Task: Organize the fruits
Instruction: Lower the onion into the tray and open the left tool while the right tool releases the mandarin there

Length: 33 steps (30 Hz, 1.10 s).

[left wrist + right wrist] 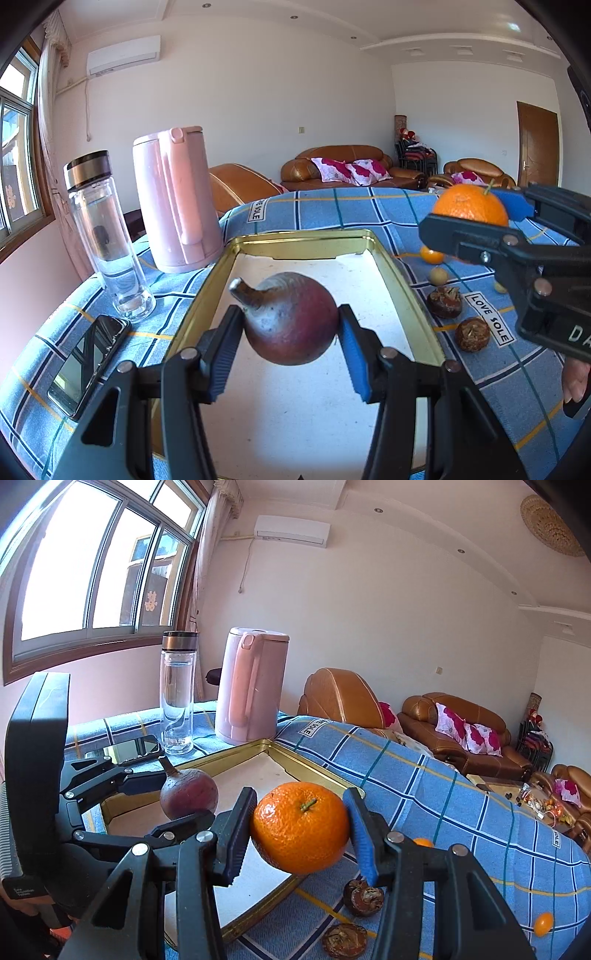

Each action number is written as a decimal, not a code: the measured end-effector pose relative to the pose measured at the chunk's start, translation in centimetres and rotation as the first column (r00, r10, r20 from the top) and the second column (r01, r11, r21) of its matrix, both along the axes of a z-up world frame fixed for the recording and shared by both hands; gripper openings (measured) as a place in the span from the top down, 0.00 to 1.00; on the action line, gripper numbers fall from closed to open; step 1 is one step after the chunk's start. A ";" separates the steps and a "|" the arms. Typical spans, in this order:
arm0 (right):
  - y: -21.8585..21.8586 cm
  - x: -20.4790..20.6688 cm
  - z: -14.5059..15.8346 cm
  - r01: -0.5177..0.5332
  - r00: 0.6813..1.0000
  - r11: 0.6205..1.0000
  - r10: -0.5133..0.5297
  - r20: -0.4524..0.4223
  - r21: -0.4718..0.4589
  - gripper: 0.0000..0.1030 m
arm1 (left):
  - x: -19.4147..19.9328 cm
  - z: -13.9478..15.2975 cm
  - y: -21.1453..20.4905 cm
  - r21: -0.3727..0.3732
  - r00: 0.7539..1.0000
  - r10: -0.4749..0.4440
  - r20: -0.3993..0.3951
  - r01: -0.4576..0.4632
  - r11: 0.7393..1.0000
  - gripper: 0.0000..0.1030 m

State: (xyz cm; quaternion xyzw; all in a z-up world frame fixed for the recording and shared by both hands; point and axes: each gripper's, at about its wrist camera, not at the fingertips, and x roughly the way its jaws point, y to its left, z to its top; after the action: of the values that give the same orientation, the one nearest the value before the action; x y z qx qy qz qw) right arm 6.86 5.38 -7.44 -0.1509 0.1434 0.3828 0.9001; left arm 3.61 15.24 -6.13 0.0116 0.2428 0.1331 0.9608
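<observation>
Left gripper (291,343) squeezes one purple fruit (291,317), frame centre, over gold tray (406,280). Right gripper (301,830) squeezes one orange (301,827), centre. Two brown fruits (445,301), lower right, on blue check cloth (369,210). Sofas behind.

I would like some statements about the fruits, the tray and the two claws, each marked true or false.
1. The left claw grips the dark red round fruit with a stem. True.
2. The right claw is empty. False: it grips the bright orange tangerine.
3. The gold-rimmed metal tray holds several fruits. False: none rests in it.
4. Two brown rough round fruits lie on the blue checked cloth. True.
5. The pink plastic kettle lies tipped over. False: it stands upright.
</observation>
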 end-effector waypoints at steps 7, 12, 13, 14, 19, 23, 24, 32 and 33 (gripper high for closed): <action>1.8 1.1 -1.2 -0.019 0.998 1.000 0.019 -0.062 -0.001 0.51 | 0.6 -0.4 1.2 0.030 0.999 0.026 -0.035 -0.025 0.999 0.48; 2.9 1.4 -2.2 -0.037 0.995 0.999 0.036 -0.096 -0.010 0.51 | 0.8 -0.7 2.5 0.054 0.997 0.057 -0.055 -0.054 0.997 0.48; 3.1 1.5 -2.5 -0.040 0.994 0.999 0.038 -0.103 -0.012 0.51 | 0.9 -0.8 2.8 0.061 0.996 0.062 -0.061 -0.058 0.996 0.48; 3.4 1.7 -2.7 -0.043 0.993 0.999 0.041 -0.110 -0.014 0.51 | 1.0 -0.8 3.0 0.066 0.995 0.069 -0.066 -0.064 0.996 0.48; 4.7 1.8 -3.5 -0.057 0.990 0.998 0.053 -0.131 -0.032 0.51 | 1.1 -1.1 4.3 0.082 0.992 0.095 -0.083 -0.088 0.993 0.48; 6.0 1.6 -4.3 -0.058 0.990 0.996 0.049 -0.129 -0.064 0.51 | 1.4 -1.4 5.1 0.101 0.988 0.112 -0.109 -0.101 0.990 0.48; 6.3 1.6 -4.5 -0.056 0.991 0.996 0.046 -0.128 -0.076 0.51 | 1.6 -1.5 5.3 0.102 0.987 0.111 -0.117 -0.099 0.990 0.48; 6.8 2.2 -5.4 -0.051 0.987 0.993 0.033 -0.158 -0.107 0.51 | 2.3 -1.9 4.6 0.155 0.983 0.102 -0.153 -0.079 0.985 0.47; 6.8 2.2 -5.4 -0.054 0.986 0.993 0.036 -0.162 -0.108 0.51 | 2.3 -1.9 4.5 0.156 0.983 0.104 -0.153 -0.080 0.984 0.47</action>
State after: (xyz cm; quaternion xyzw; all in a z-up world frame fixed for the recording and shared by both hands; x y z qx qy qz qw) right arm 9.04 12.14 -12.86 -0.1729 0.2329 0.4053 0.8669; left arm 5.94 19.79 -8.06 0.0829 0.3090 0.1939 0.9274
